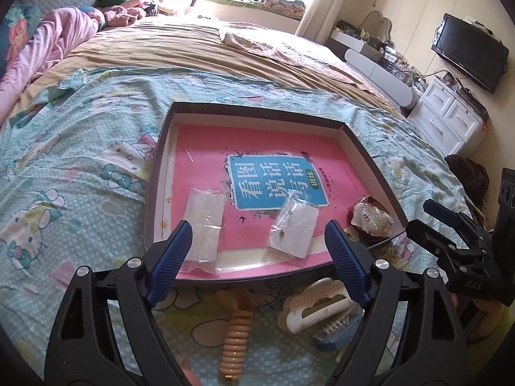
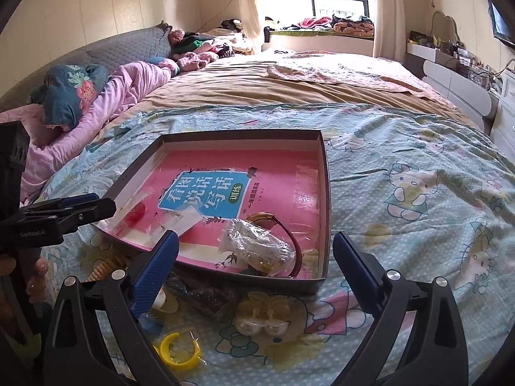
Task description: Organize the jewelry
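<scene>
Writing: the pink book lining my tray carries a teal panel with 看图说话写话 and a green tag 训练; smaller print beside it is too fine to read. "GenRobot.AI" shows on my left claw's body in the right wrist view, and "DAS" on my right claw's body in the left wrist view.

Left claw: released — blue pads spread wide over the tray's near edge, nothing between them.

Right claw: released too, jaws apart above the tray's near corner, holding nothing.

Tray: a shallow dark-walled box lid at 12 o'clock from both claws, resting on the Hello Kitty bedsheet.

Inside the tray: two clear bags with white cards and small studs lie on the book; at 3 o'clock from them a crumpled clear packet of pale beaded pieces rests on a dark red bangle.

Outside the tray: a beige spiral hair tie at 6 o'clock in the left wrist view, a cream-and-pink claw clip just beside it at 3 o'clock; a yellow crescent earring and a pale translucent clip on the sheet in the right wrist view.

Hard to make out: a blue item under the cream clip is partly covered by my pad; a dark lacy piece by the tray wall I cannot identify — the bag contents blur behind glare.
</scene>
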A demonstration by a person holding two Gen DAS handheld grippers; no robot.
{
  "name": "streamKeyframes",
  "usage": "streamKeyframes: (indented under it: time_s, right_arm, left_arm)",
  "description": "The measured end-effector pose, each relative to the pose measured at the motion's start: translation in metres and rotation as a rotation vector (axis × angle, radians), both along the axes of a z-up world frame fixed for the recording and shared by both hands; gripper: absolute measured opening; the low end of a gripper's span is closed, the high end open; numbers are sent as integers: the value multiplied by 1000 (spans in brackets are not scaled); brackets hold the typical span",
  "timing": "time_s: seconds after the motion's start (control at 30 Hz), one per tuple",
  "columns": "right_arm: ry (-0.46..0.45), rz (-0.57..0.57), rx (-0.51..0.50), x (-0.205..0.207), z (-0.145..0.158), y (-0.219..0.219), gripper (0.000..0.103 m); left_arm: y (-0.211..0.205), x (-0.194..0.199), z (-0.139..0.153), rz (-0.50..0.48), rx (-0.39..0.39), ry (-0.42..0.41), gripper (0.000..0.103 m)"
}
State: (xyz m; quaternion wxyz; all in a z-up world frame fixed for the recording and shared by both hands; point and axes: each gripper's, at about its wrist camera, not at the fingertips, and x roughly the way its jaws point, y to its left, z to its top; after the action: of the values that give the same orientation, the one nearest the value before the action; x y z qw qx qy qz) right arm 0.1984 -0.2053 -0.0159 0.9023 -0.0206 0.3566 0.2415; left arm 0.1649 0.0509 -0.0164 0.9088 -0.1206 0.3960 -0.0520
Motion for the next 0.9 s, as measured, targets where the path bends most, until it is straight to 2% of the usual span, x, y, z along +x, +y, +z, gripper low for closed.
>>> streamKeyframes:
  time_s: [0.1,0.27,0.33,0.9]
  right_arm:
    - [-8,-3,8,-2,5,-3,96]
    - [-24,-8,15,-7,12,-7,96]
    - [-30,-9,20,-8,16,-9,96]
    - [-93,2,35,-29,45,-14,97]
  left_arm:
    - [1,-4,5,11,-1,-7,86]
    - [4,-13,15,38,11,-27,87]
    - [4,-16,19,45,11,-32,91]
    - [10,-46,51,62,4,-104,93]
